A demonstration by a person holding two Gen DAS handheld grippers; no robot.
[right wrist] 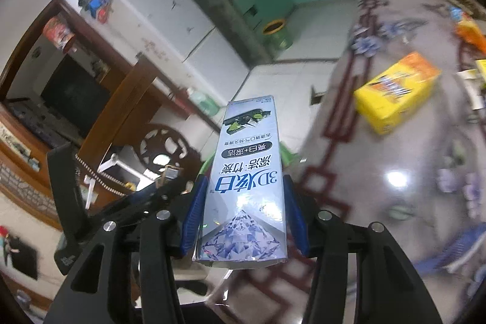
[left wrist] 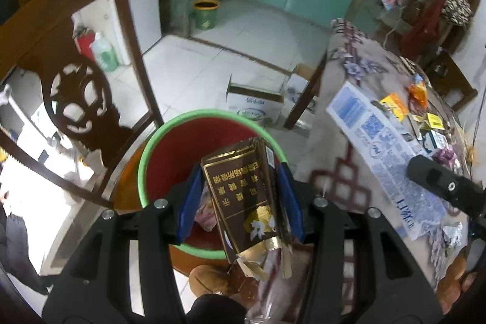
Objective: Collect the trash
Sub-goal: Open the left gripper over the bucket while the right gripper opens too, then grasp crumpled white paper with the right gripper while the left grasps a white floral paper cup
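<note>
Left claw gripping crumpled brown-gold cigarette pack above green-rimmed red bin; right claw gripping long silver-blue toothpaste box printed "3D".

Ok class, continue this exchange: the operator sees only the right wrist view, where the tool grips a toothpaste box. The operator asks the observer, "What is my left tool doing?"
Observer: The left tool is shut on a brown-and-gold cigarette pack.
Operator: Where is it relative to the bin?
Observer: The pack hangs over the opening of the green-rimmed red bin.
Operator: Is the bin empty?
Observer: No, a pinkish wrapper lies inside it.
</note>
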